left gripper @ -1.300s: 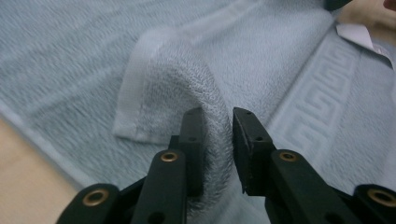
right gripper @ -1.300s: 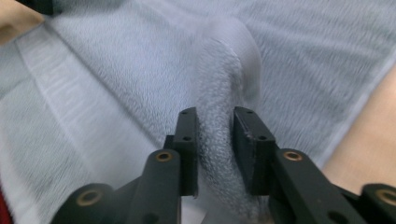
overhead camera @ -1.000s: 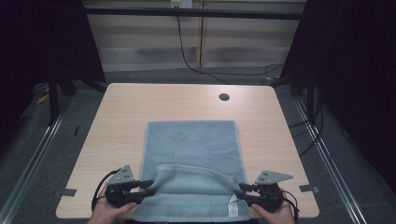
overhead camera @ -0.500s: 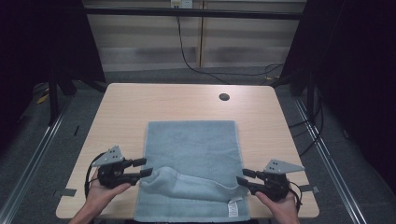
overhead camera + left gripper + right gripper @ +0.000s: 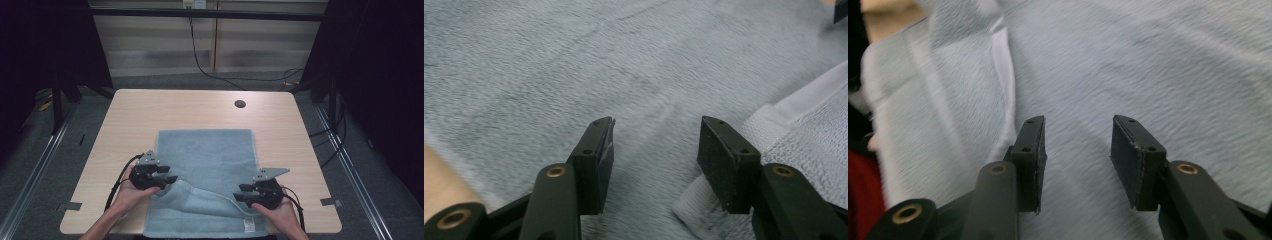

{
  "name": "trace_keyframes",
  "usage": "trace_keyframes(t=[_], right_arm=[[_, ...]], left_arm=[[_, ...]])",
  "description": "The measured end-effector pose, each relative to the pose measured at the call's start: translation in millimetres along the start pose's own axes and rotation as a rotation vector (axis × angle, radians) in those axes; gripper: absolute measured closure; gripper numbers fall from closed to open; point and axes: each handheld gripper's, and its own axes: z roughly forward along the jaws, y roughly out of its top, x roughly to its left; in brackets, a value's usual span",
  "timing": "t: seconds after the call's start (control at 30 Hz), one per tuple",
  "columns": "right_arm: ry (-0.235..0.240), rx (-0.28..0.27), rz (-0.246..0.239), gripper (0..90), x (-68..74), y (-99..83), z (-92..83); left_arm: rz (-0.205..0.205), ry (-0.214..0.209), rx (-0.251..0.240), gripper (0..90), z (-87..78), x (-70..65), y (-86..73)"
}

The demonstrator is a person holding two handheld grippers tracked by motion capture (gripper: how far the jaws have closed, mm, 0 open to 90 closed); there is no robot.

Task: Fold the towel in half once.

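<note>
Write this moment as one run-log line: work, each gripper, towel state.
work: folding towel | left gripper: jaws just opened, nothing between | right gripper: jaws just opened, nothing between | towel: near edge folded partway, lying loose on table

A lab-style recording booth: a plain light-wood table (image 5: 150,115) with a cable hole (image 5: 240,104) stands amid black curtains (image 5: 45,45). Around the table run metal floor rails (image 5: 40,165); behind it, cables (image 5: 200,55) trail down a pale panelled wall (image 5: 150,55). Tape marks (image 5: 73,205) sit on the table's near corners.

The towel (image 5: 207,165) bears a small white label (image 5: 248,224), its print too small to read.
</note>
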Motion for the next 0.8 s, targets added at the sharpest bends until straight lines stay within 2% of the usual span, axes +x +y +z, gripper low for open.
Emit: trace_keyframes(t=[0.07,0.1,0.17,0.23,0.3,0.37,0.47,0.53,0.6,0.67,0.73,0.8], right_arm=[[0.020,0.010,0.006,57.5,7.3,-7.1,-3.2],[0.028,0.012,-0.003,57.3,10.5,-11.1,-4.1],[0.030,0.038,-0.010,56.5,15.9,-18.2,-6.0],[0.025,0.039,0.001,56.1,16.1,-21.7,-8.4],[0.018,0.011,0.010,55.9,12.0,-19.1,-12.1],[-0.002,-0.023,0.021,55.2,5.5,-13.1,-14.8],[-0.039,-0.045,0.023,54.2,-10.3,-1.2,-10.8],[-0.057,-0.052,0.032,53.6,-24.1,8.8,-4.4],[-0.075,-0.069,0.042,52.9,-37.6,19.8,3.5],[-0.083,-0.081,0.054,52.8,-49.2,30.5,12.7],[-0.115,-0.072,0.043,51.9,-58.7,39.9,23.3],[-0.116,-0.078,0.059,50.4,-67.2,46.8,33.2]], left_arm=[[-0.008,-0.028,-0.006,44.6,-5.2,-7.4,-3.7],[-0.001,-0.051,-0.009,43.4,-8.5,-11.6,-6.1],[0.023,-0.064,-0.030,42.5,-15.1,-19.0,-9.4],[0.012,-0.090,-0.051,41.9,-18.1,-18.5,-7.2],[0.002,-0.065,-0.061,42.1,-18.4,-13.0,-2.5],[-0.031,-0.043,-0.091,42.8,-17.7,-2.9,2.2],[-0.062,-0.014,-0.092,43.1,-14.0,13.6,8.7],[-0.085,0.003,-0.116,42.7,-11.1,21.3,12.6],[-0.083,0.012,-0.087,42.8,-5.8,27.8,16.9],[-0.094,0.038,-0.109,42.6,-0.3,34.8,19.4],[-0.102,0.058,-0.083,42.5,7.5,41.9,21.9],[-0.095,0.090,-0.080,42.5,13.6,47.7,22.1]])
